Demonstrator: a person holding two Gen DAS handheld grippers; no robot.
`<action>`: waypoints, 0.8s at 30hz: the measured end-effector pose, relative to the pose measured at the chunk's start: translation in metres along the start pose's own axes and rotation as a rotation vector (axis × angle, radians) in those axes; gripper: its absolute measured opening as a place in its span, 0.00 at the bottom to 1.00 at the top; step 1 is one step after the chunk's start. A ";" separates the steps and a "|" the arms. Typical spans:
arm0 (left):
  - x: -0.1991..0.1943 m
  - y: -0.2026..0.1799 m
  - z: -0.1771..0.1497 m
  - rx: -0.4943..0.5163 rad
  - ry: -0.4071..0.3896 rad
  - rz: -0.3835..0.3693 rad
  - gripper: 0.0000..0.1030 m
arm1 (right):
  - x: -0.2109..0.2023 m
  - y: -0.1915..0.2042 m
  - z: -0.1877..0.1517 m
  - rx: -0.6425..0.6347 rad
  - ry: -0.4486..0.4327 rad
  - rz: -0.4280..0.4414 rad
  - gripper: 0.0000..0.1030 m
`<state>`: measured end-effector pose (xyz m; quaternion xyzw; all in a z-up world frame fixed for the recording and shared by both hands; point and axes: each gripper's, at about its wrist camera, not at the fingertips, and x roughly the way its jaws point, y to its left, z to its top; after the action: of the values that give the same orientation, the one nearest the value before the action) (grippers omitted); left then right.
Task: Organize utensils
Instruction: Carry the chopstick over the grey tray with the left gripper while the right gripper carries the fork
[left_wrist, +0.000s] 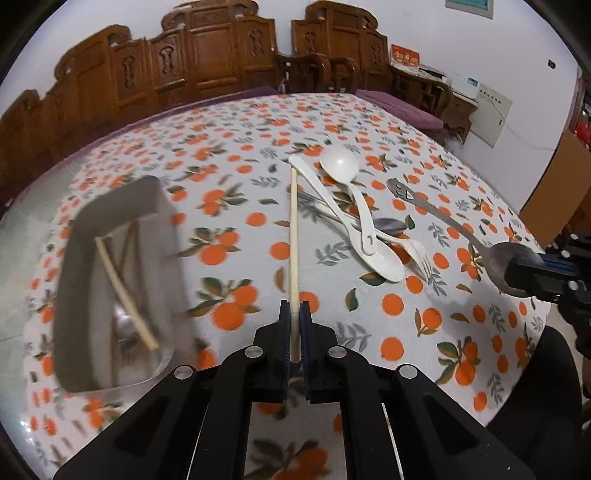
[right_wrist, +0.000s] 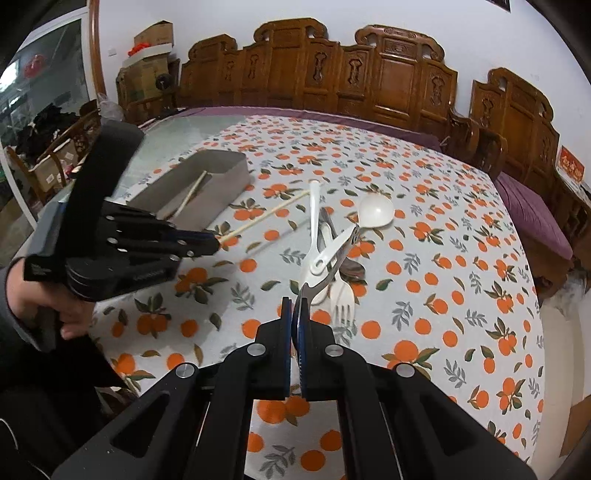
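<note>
Tongs in both hands are clenched: the left tongs pinch a pale wooden chopstick and the right tongs a steel spoon by its bowl. Both appear lifted for carrying. A grey rectangular tray sits left of the left tongs. Likely next step: lower each utensil inside it, then let go.

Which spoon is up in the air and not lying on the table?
The metal spoon, pinched by its bowl in the right gripper. The white spoons lie piled on the tablecloth.
</note>
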<state>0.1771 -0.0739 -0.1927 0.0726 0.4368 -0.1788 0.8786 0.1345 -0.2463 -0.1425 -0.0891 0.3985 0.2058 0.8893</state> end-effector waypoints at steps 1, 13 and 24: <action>-0.007 0.003 0.000 -0.005 -0.004 0.002 0.04 | -0.002 0.002 0.001 -0.003 -0.007 0.002 0.04; -0.066 0.025 0.006 -0.011 -0.067 0.071 0.04 | -0.012 0.024 0.020 -0.024 -0.053 0.018 0.04; -0.088 0.060 0.004 -0.039 -0.072 0.120 0.04 | -0.008 0.047 0.038 -0.069 -0.074 0.044 0.04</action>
<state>0.1537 0.0024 -0.1223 0.0753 0.4034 -0.1199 0.9040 0.1343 -0.1943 -0.1113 -0.1031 0.3597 0.2421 0.8952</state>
